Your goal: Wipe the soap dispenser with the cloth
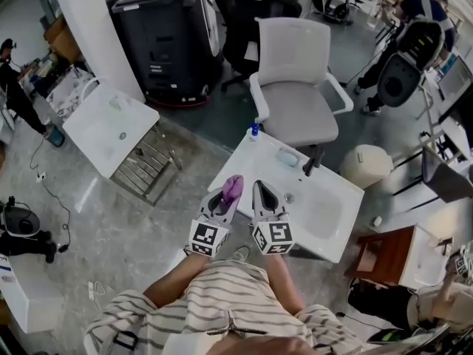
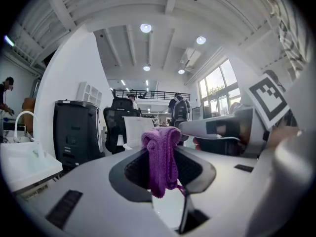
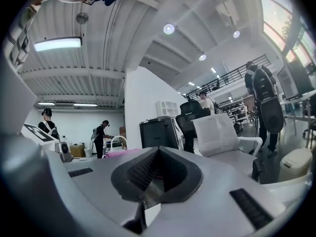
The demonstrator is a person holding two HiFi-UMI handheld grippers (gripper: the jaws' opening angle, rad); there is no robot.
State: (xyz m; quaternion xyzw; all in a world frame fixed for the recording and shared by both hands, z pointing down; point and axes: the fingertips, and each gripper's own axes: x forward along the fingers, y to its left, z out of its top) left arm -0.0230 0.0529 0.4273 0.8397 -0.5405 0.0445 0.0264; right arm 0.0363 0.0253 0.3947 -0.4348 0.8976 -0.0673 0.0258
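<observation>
Left gripper: jaws clamped on purple cloth, folds drooping between them. Right gripper: jaws together, nothing held. Both side by side above near edge of white sink. Soap dispenser upright at sink's far corner, well apart from cloth.

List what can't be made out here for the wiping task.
Soap dispenser: head view, too small to show dirt or pump; absent from both gripper views.
Cloth: left gripper view, bunched in the left gripper, size hidden.
Sink near edge: head view, covered by the left gripper and right gripper.
</observation>
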